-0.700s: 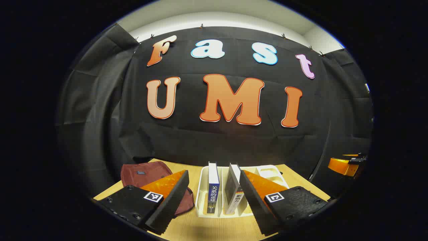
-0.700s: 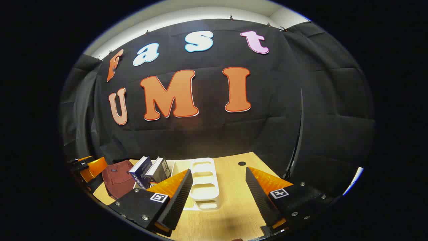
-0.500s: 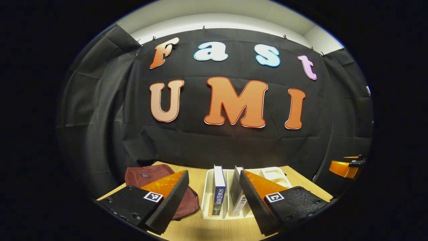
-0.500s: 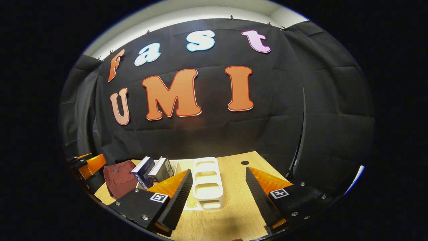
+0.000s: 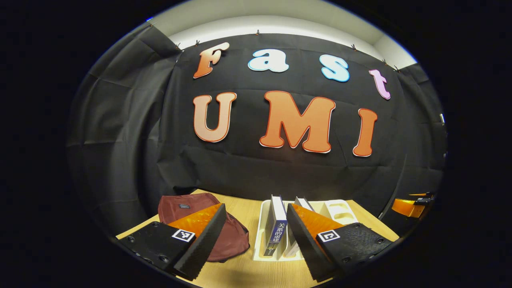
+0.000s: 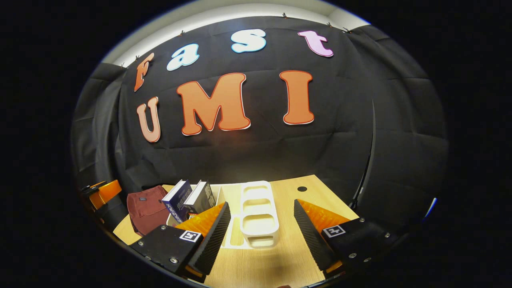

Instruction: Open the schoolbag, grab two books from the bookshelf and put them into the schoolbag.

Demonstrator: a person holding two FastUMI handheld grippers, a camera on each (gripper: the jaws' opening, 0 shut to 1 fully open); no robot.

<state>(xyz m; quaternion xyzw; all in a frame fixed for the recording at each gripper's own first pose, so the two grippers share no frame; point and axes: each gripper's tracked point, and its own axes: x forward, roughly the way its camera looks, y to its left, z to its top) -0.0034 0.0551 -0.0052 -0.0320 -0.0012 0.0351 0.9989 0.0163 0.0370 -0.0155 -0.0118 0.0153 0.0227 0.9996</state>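
Note:
A maroon schoolbag (image 5: 182, 206) lies slumped on the wooden table (image 5: 244, 208), partly behind my left gripper's left finger. Right of it a white bookshelf (image 5: 262, 224) holds a blue book (image 5: 277, 224) upright and a second book (image 5: 303, 203), mostly hidden by the right finger. My left gripper (image 5: 256, 208) hovers open in front of bag and shelf, holding nothing. In the right gripper view the schoolbag (image 6: 146, 208), blue book (image 6: 178, 198) and second book (image 6: 202, 198) sit to the left. My right gripper (image 6: 261, 206) is open before the bookshelf's (image 6: 258, 208) vacant slots.
The black cloth wall stands close behind the table. A small round hole (image 6: 302, 188) marks the tabletop at the far right. The right gripper (image 5: 412, 204) appears at the right edge of the left gripper view, the left gripper (image 6: 102, 194) at the left edge of the right one.
In the left gripper view the bag and shelf slid rightward, with more of the bag showing. In the right gripper view the shelf and books rose slightly. Both grippers stayed open.

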